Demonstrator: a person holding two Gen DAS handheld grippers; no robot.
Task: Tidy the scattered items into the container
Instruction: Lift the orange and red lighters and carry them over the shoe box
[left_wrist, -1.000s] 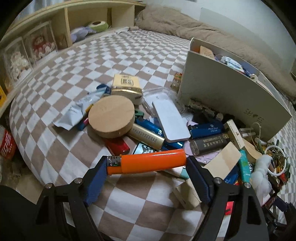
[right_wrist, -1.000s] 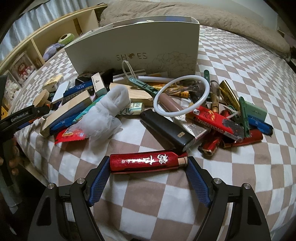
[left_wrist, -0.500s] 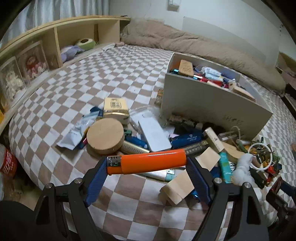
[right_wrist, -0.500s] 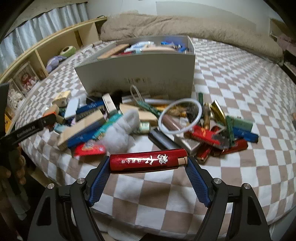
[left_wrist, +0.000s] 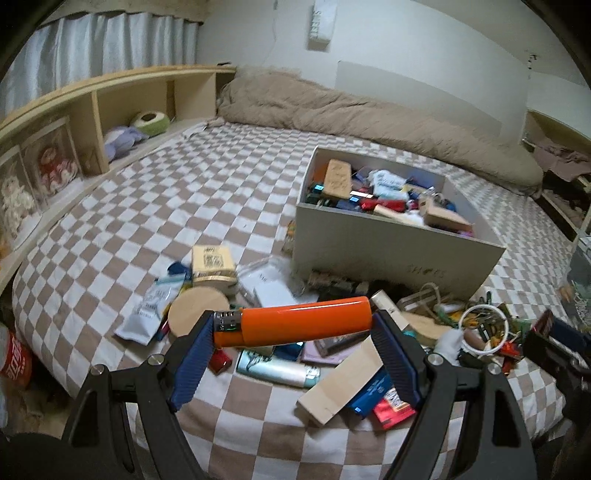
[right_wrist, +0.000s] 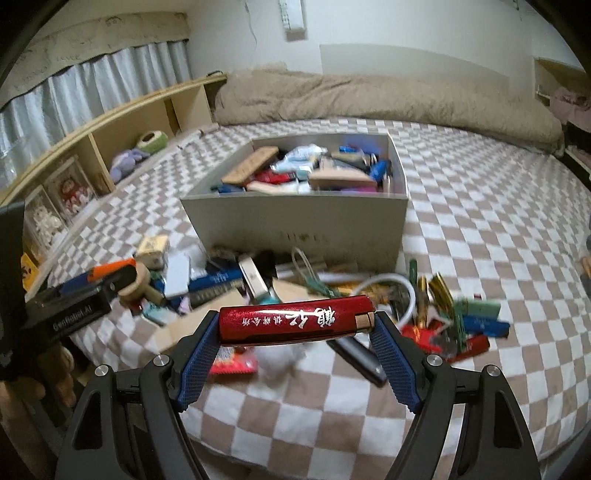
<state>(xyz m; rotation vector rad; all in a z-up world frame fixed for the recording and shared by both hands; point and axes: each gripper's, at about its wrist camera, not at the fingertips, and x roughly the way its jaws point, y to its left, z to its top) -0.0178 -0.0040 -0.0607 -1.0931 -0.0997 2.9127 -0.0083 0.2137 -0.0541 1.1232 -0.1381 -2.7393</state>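
Observation:
My left gripper (left_wrist: 295, 328) is shut on an orange lighter (left_wrist: 299, 325), held crosswise by its two ends above the bed. My right gripper (right_wrist: 297, 326) is shut on a red lighter (right_wrist: 291, 321) with white lettering, gripped the same way. A grey shoebox (left_wrist: 388, 251) (right_wrist: 295, 218), open on top and full of small items, stands on the checked bedspread beyond both grippers. In front of it lies a heap of scattered items (left_wrist: 295, 354) (right_wrist: 258, 284): lighters, wooden blocks, packets, a white ring (left_wrist: 484, 328). The left gripper with its orange lighter also shows in the right wrist view (right_wrist: 107, 273).
A wooden shelf (left_wrist: 92, 122) with plush toys runs along the left side of the bed. A brown duvet (left_wrist: 369, 118) lies bunched behind the box. The bed's near edge falls off just below the grippers. A red can (left_wrist: 14, 358) sits low at the left.
Both grippers have risen with their lighters and tilted up. The box's open top and the room's back wall have come into view, and the heap now sits lower and smaller.

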